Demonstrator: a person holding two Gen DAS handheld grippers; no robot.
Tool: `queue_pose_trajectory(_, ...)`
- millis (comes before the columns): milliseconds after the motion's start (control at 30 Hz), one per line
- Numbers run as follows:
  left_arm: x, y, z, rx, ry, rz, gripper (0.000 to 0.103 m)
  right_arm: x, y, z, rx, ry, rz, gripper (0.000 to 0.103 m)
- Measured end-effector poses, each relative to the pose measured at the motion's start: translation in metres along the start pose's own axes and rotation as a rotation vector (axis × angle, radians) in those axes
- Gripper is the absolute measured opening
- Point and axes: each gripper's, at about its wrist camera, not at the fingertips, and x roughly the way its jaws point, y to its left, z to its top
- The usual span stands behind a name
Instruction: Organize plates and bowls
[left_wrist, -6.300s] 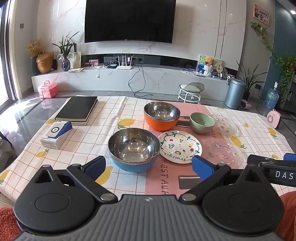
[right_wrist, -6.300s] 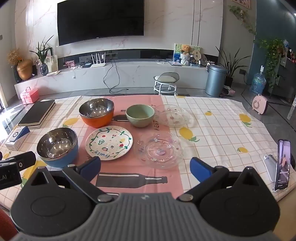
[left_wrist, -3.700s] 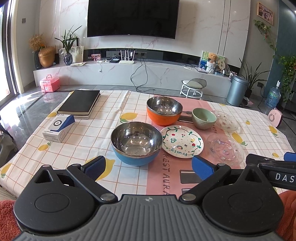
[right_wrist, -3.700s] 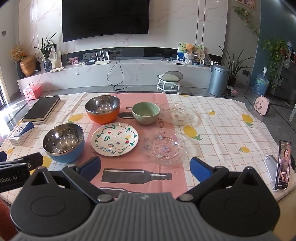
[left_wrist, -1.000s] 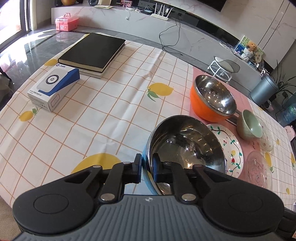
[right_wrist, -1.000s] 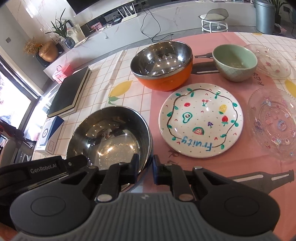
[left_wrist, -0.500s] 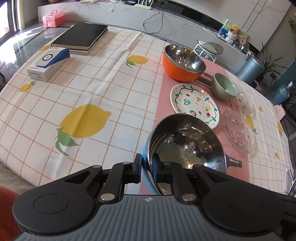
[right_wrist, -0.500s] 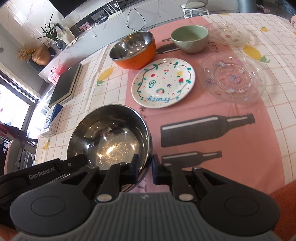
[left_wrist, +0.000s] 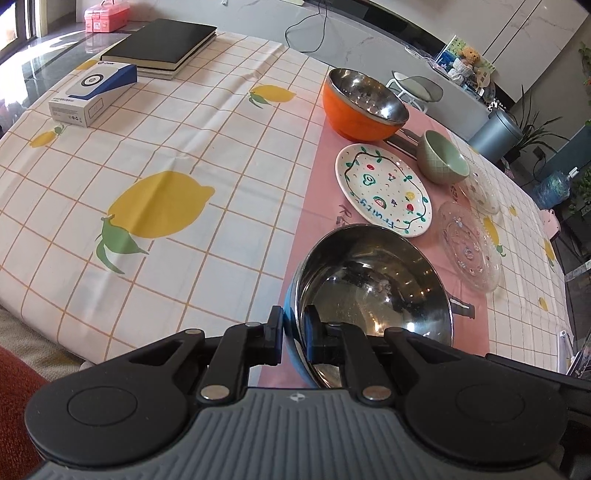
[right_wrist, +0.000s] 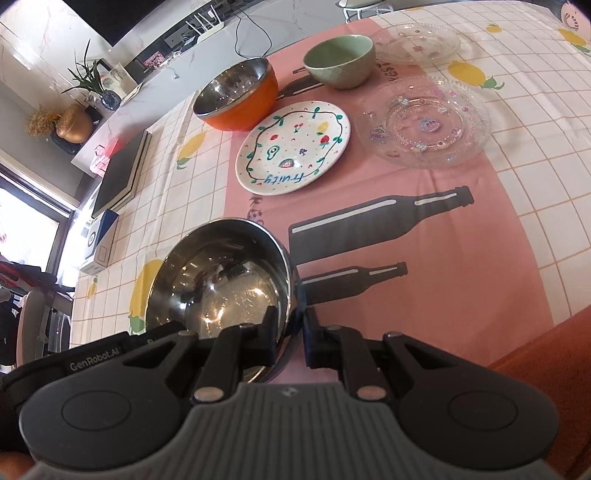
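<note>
Both grippers, left (left_wrist: 294, 334) and right (right_wrist: 290, 330), have fingers clamped on opposite rims of the blue steel bowl (left_wrist: 373, 291), held above the worktop (left_wrist: 184, 155), while ahead the orange bowl (left_wrist: 364, 105), green bowl (left_wrist: 441, 158) and plates lie unsorted.

Black tongs (left_wrist: 294, 334), ribbed grey housing

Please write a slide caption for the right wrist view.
Right gripper clamps the blue steel bowl's rim above the tablecloth.
</note>
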Motion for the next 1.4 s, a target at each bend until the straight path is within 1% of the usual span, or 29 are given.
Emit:
queue_pose_trajectory(367,0.010,0.002,0.000,-0.009,0.010,0.000,0.012,0.009,-0.002,0.002,0.009,0.014,-0.001,0.012)
queue_pose_trajectory(733,0.014,0.003,0.003,-0.016,0.005,0.008,0.011,0.013,0.000,0.002,-0.003,0.006,-0.007,0.012)
queue_pose_trajectory(800,0.014,0.004,0.003,-0.020,0.004,0.012,0.014,0.013,0.001,0.001,-0.009,0.008,-0.006,0.013)
queue_pose_trajectory(833,0.014,0.004,0.004,-0.023,0.000,0.014,0.025,0.013,0.001,0.001,-0.014,0.009,0.001,0.016)
queue_pose_trajectory(867,0.012,0.005,0.005,-0.027,-0.006,0.014,0.030,0.012,0.002,0.001,-0.022,0.007,0.000,0.017)
queue_pose_trajectory(900,0.010,0.005,0.006,-0.030,-0.014,0.011,0.042,0.012,0.004,0.001,-0.032,0.004,-0.012,0.019)
queue_pose_trajectory(933,0.008,0.006,0.006,-0.032,-0.024,0.005,0.050,0.011,0.005,0.000,-0.046,-0.002,-0.025,0.033)
queue_pose_trajectory(967,0.005,0.006,0.008,-0.031,-0.034,-0.001,0.053,0.009,0.006,0.000,-0.059,-0.012,-0.036,0.039)
queue_pose_trajectory(1033,-0.001,0.005,0.010,-0.029,-0.054,-0.002,0.055,0.004,0.006,-0.001,-0.074,-0.030,-0.048,0.039)
queue_pose_trajectory(1200,-0.019,0.000,0.019,-0.002,-0.109,-0.001,0.056,-0.015,0.003,0.004,-0.081,-0.073,-0.045,0.044)
queue_pose_trajectory(1300,-0.030,-0.006,0.029,0.016,-0.135,-0.024,0.056,-0.028,0.004,0.010,-0.093,-0.110,-0.049,0.045)
queue_pose_trajectory(1400,-0.039,-0.010,0.040,0.031,-0.155,-0.062,0.056,-0.040,0.002,0.020,-0.094,-0.142,-0.051,0.045)
